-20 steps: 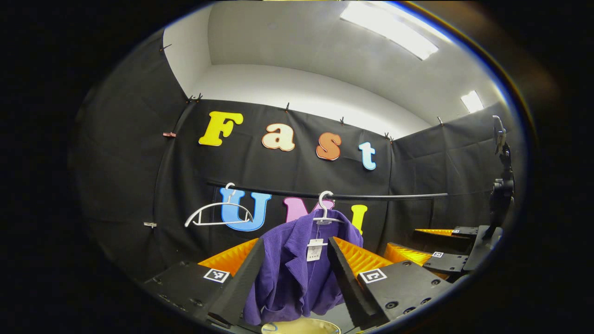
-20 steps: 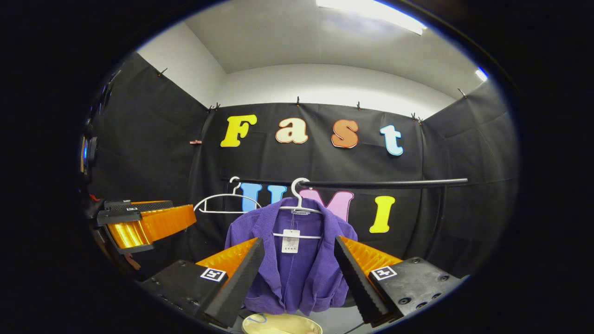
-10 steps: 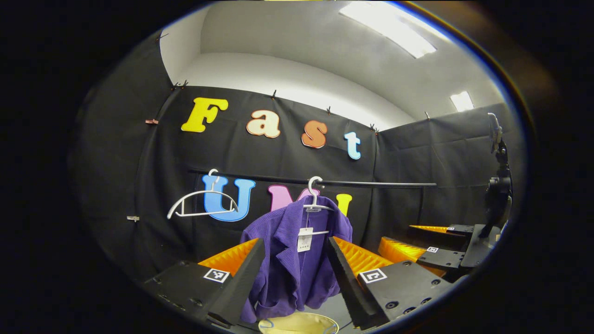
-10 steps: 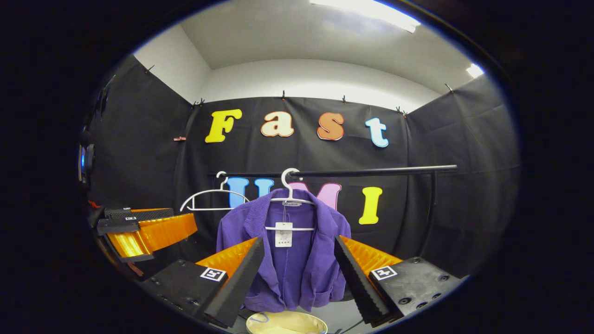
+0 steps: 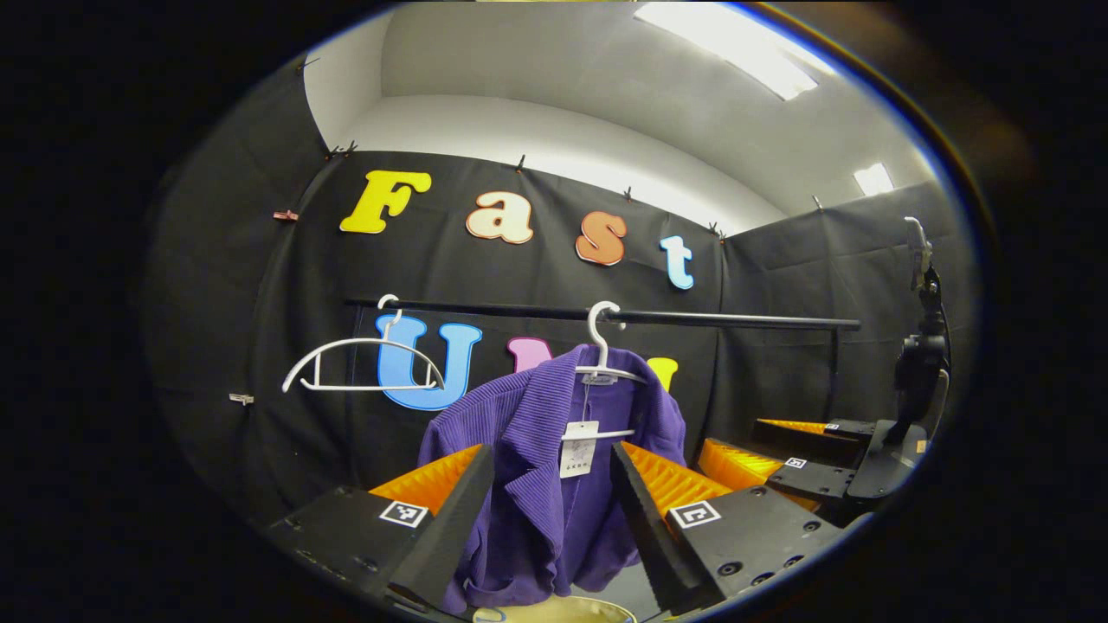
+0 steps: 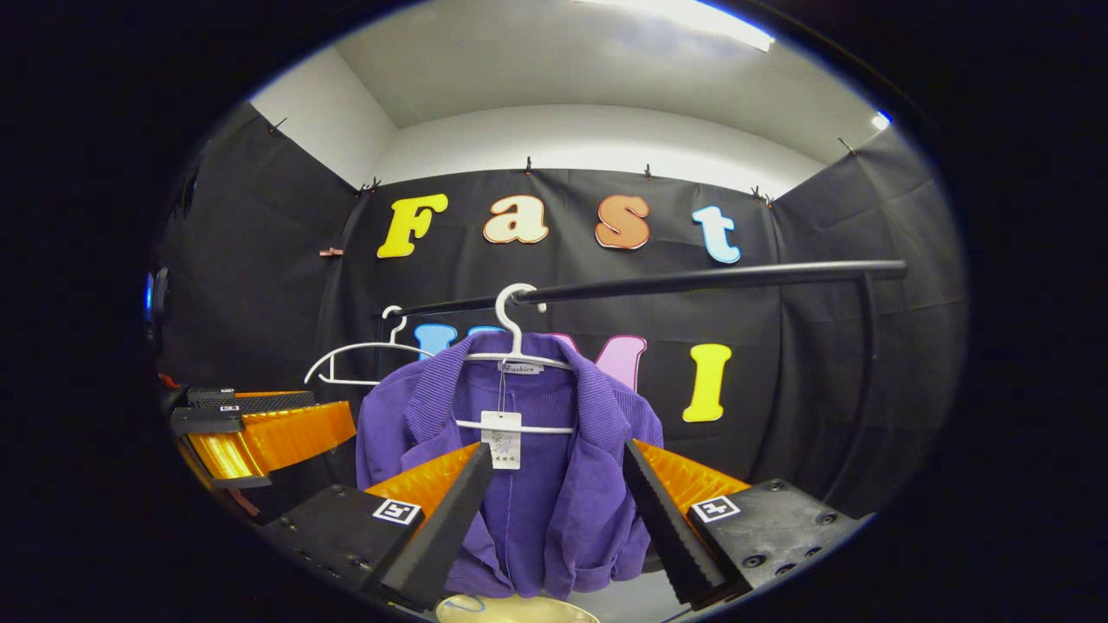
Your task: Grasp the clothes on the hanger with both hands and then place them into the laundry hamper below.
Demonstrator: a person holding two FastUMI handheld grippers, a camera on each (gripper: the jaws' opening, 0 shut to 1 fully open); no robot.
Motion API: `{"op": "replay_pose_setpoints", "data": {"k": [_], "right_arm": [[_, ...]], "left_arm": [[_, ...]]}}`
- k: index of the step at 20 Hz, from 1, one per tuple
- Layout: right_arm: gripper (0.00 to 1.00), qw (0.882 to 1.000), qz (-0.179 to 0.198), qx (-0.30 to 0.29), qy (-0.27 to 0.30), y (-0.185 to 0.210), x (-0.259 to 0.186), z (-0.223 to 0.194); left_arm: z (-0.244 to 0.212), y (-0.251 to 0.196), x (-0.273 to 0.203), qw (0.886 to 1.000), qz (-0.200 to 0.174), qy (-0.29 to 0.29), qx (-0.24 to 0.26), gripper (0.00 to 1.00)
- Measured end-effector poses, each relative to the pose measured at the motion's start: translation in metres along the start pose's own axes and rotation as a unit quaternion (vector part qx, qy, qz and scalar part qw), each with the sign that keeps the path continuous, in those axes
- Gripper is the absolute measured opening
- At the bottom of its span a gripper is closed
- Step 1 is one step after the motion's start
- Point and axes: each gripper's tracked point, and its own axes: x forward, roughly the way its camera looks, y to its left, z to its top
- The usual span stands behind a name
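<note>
A purple ribbed jacket [image 5: 541,484] [image 6: 528,484] with a white tag hangs on a white hanger [image 5: 606,363] [image 6: 518,346] from a black rail [image 5: 692,318] [image 6: 692,279]. My left gripper [image 5: 551,467] is open, its fingers framing the jacket from a short way off. My right gripper [image 6: 558,472] is open too, facing the jacket's front, nothing between its fingers. The cream rim of the hamper [image 5: 554,610] [image 6: 515,608] peeks in below the jacket. In the left gripper view the right gripper [image 5: 779,459] sits at the right; in the right gripper view the left gripper [image 6: 260,428] sits at the left.
An empty white hanger [image 5: 359,368] [image 6: 359,359] hangs on the rail left of the jacket. A black stand with a mounted device [image 5: 917,363] rises at the right of the left gripper view. Black cloth walls close the booth on three sides.
Both grippers have moved closer to the jacket, which now looks larger between the fingers, most clearly in the right gripper view. Both stay open.
</note>
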Motion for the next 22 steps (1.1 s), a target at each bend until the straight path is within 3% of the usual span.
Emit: {"op": "replay_pose_setpoints", "data": {"k": [6,13,17,18,19,20,21,22], "right_arm": [[0.97,0.998,0.048,0.046,0.008,-0.037,0.066,-0.036],[0.98,0.989,0.129,0.071,0.032,-0.022,0.109,-0.074],[0.97,0.981,0.163,0.092,0.052,-0.017,0.127,-0.09],[1.0,0.98,0.166,0.093,0.057,-0.016,0.132,-0.094],[0.83,0.982,0.159,0.09,0.055,-0.021,0.136,-0.094],[0.63,0.981,0.167,0.088,0.053,-0.02,0.137,-0.092],[0.43,0.978,0.179,0.089,0.057,-0.014,0.141,-0.097],[0.39,0.974,0.198,0.09,0.064,-0.008,0.139,-0.1]], "left_arm": [[-0.037,-0.009,0.055,0.997,0.07,-0.013,0.014,0.86],[-0.079,0.016,0.094,0.987,0.161,0.016,0.006,0.86],[-0.095,0.022,0.12,0.983,0.179,0.03,0.004,0.84],[-0.1,0.022,0.126,0.983,0.177,0.039,0.006,0.8],[-0.103,0.023,0.131,0.983,0.177,0.046,0.008,0.78],[-0.105,0.027,0.134,0.982,0.184,0.05,0.011,0.62],[-0.103,0.034,0.133,0.979,0.198,0.049,0.017,0.57],[-0.103,0.043,0.134,0.976,0.213,0.047,0.021,0.42]]}}
